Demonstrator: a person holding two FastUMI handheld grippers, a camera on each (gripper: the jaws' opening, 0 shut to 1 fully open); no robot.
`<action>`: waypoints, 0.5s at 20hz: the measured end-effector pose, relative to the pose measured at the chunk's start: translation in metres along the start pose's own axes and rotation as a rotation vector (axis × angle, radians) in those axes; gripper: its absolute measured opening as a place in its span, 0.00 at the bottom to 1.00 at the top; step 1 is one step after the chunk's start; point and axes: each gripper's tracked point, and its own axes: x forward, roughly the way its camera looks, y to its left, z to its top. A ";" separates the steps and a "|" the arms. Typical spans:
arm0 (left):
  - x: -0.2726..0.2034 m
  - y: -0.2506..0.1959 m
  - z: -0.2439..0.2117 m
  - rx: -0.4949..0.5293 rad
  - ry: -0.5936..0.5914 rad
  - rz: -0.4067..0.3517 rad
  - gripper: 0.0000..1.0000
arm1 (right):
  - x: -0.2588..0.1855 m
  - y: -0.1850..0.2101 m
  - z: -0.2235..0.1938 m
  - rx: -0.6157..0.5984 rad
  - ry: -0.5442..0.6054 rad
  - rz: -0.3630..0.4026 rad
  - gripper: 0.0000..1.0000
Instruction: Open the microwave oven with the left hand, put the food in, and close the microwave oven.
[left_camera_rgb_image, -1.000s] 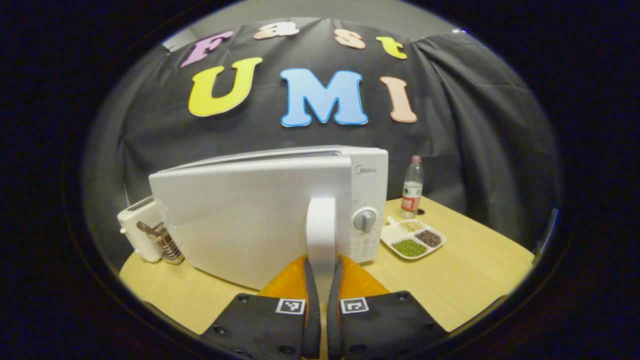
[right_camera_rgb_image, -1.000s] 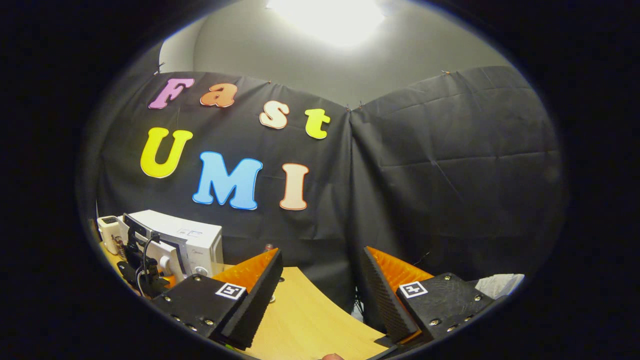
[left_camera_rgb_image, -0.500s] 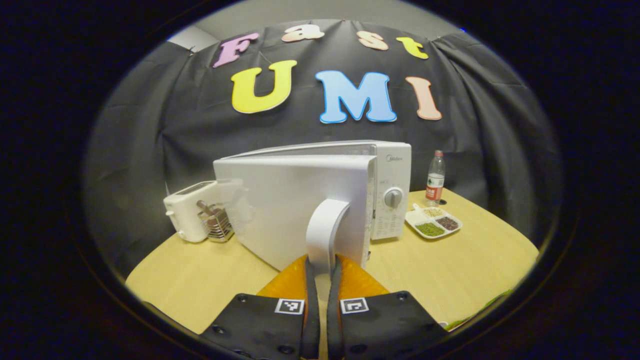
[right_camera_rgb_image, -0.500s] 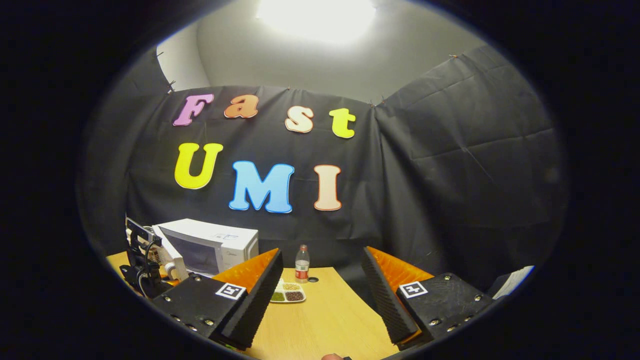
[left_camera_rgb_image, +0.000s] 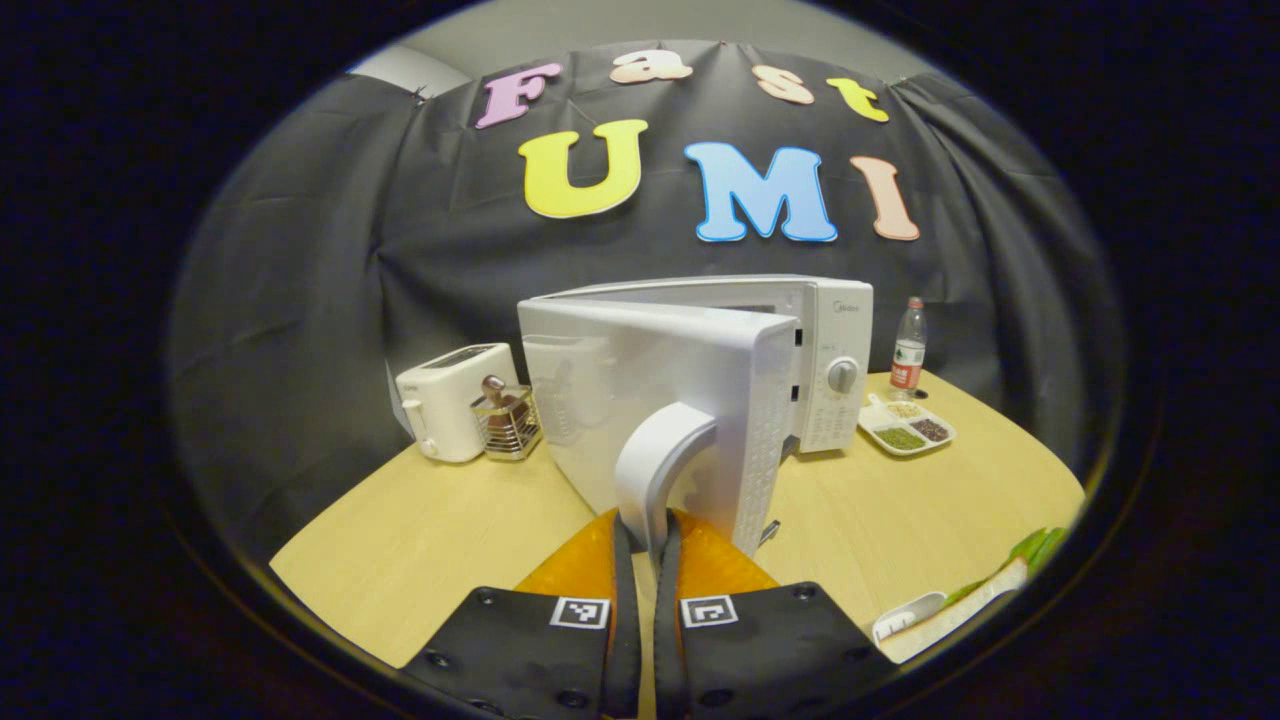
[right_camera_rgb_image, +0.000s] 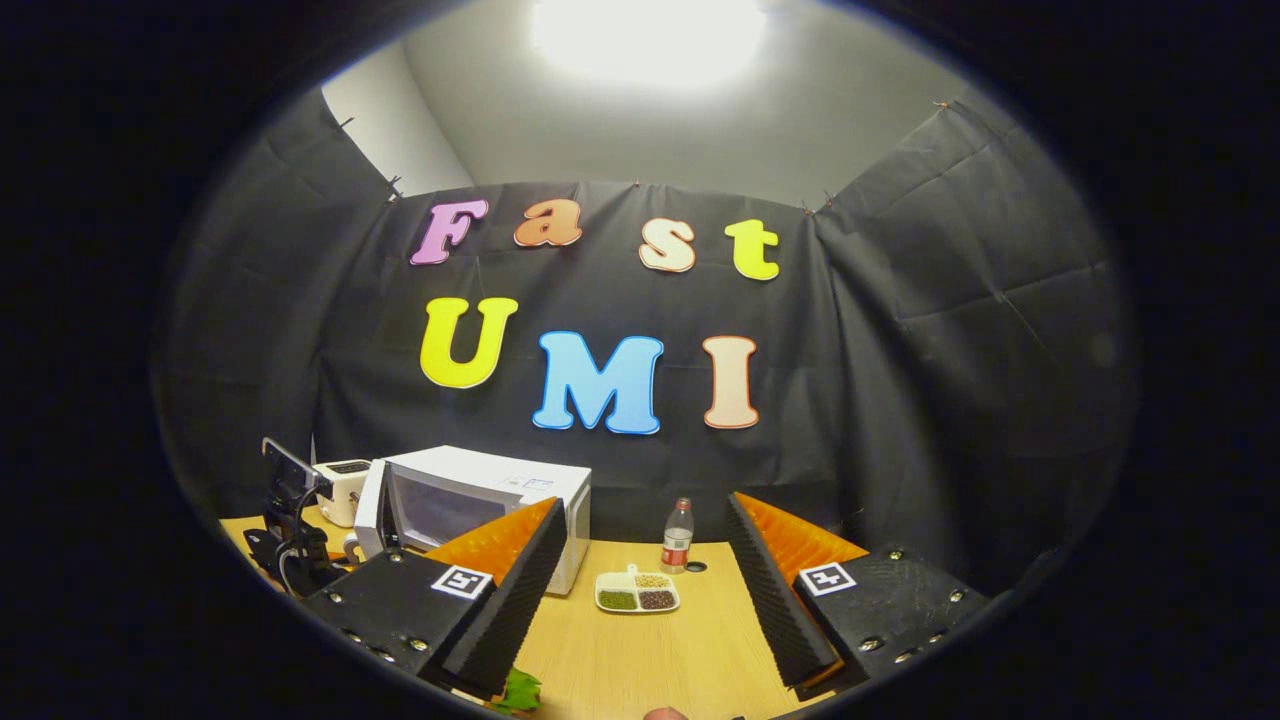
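On the pale wooden table (left_camera_rgb_image: 430, 540) a cream toaster (left_camera_rgb_image: 445, 398) and a wire rack (left_camera_rgb_image: 507, 420) stand far left; a clear plastic bottle (left_camera_rgb_image: 908, 345) and a white divided dish of beans and grains (left_camera_rgb_image: 906, 428) sit far right. A white tray with green leaves (left_camera_rgb_image: 975, 598) lies near right. The white microwave oven (left_camera_rgb_image: 835, 340) stands far centre, its long axis left to right, its door (left_camera_rgb_image: 650, 395) swung out toward me. My left gripper (left_camera_rgb_image: 640, 545) has its jaws clamped on the door's white curved handle (left_camera_rgb_image: 655, 465). My right gripper (right_camera_rgb_image: 640, 590) hangs above the table, jaws wide apart, pointed toward the dish.
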 end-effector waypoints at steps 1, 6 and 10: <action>-0.004 0.008 -0.002 0.001 0.000 -0.008 0.12 | 0.001 0.006 0.002 0.002 -0.002 -0.001 0.96; -0.014 0.056 -0.012 0.012 0.001 -0.032 0.15 | -0.004 0.048 0.005 0.017 0.006 -0.015 0.96; -0.022 0.101 -0.019 0.004 0.001 -0.039 0.15 | -0.010 0.082 0.007 0.020 0.010 -0.029 0.95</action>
